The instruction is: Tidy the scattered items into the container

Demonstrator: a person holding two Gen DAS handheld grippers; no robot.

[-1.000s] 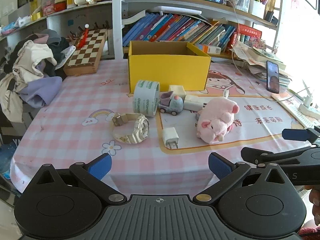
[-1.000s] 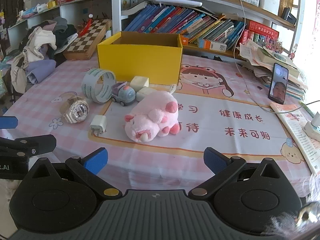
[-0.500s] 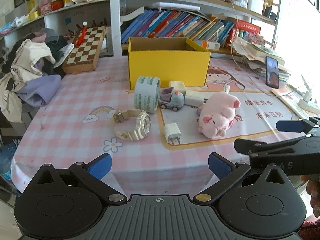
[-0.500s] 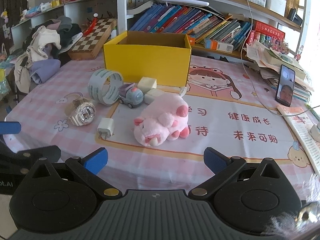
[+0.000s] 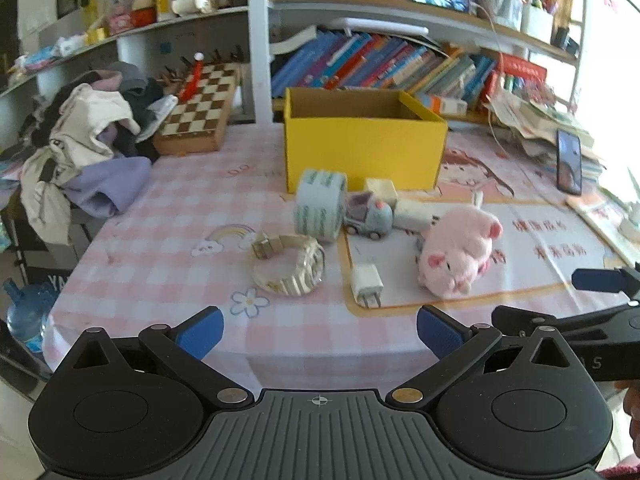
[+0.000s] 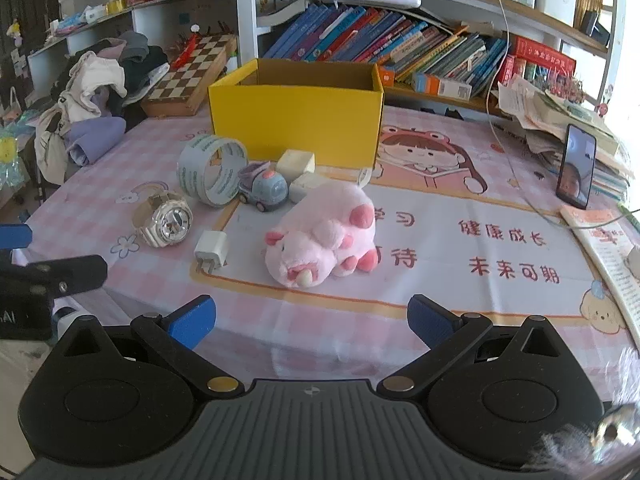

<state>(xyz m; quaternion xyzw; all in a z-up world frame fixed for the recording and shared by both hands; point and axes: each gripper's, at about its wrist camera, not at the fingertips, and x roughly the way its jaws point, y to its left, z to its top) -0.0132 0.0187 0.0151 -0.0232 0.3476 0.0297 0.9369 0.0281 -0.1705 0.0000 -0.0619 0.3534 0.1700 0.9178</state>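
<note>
Scattered bits clustered mid-table, just in front of the yellow box (image 6: 296, 120), which stands open-topped at twelve o'clock on the pink checked tablecloth (image 6: 360, 316). Tape roll (image 6: 212, 170) up on its edge at ten o'clock from the pink plush pig (image 6: 324, 236), close to the box's left corner. Small grey-blue toy car (image 6: 264, 192) tucked right beside the roll, with two pale blocks (image 6: 296, 162) just behind it, the farther one close against the box front. Cream wristwatch (image 6: 164, 220) lying on the cloth at nine o'clock from the pig, white charger plug (image 6: 212, 250) between watch and pig, prongs toward the table's near edge. Pig sprawled on its belly, snout toward the camera, touching nothing else that can be made out. Right gripper (image 6: 312, 316) hovering low at six o'clock over the near table edge, blue pads spread wide, nothing between them. Left gripper (image 5: 320, 332) likewise spread wide and holding nothing, lined up at six o'clock below watch and plug. Farther out: chessboard (image 6: 188, 76) at eleven o'clock, heap of clothes (image 6: 92, 96) at ten, phone (image 6: 576, 172) propped upright at two o'clock, rows of books (image 6: 400, 52) on the shelf behind the box.
</note>
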